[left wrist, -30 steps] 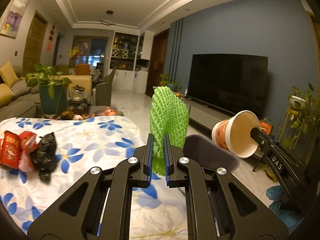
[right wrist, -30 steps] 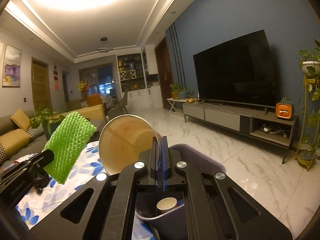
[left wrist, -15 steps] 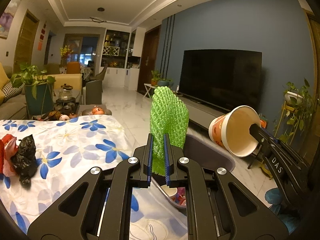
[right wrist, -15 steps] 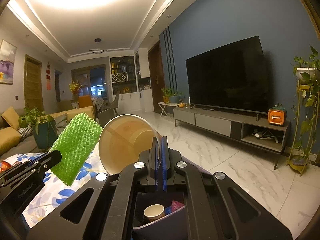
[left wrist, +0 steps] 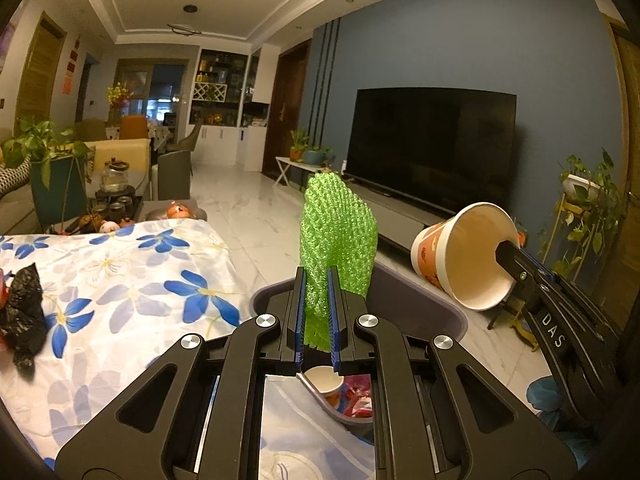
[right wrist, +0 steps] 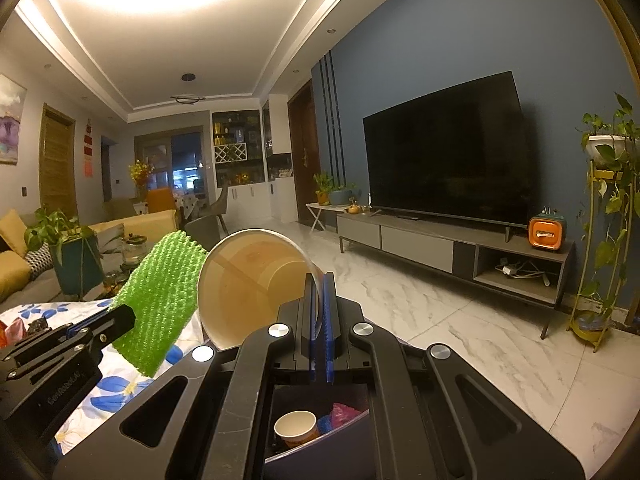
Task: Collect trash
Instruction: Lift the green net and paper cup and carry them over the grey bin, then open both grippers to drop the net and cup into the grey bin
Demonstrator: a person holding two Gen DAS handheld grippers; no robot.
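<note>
Left gripper point(left wrist: 316, 312) clamping green foam net point(left wrist: 338, 248), right gripper point(right wrist: 319, 312) pinching paper cup point(right wrist: 252, 280) rim, bin point(left wrist: 416, 304) mostly hidden below

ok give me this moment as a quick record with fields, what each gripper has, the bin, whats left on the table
left gripper: shut on green foam net, held upright above the bin
right gripper: shut on rim of large paper cup, cup on its side
bin: grey, at the table edge, below both grippers
bin contents: small paper cup, colourful wrappers
table: blue-flower cloth
left on table: black crumpled bag
</note>
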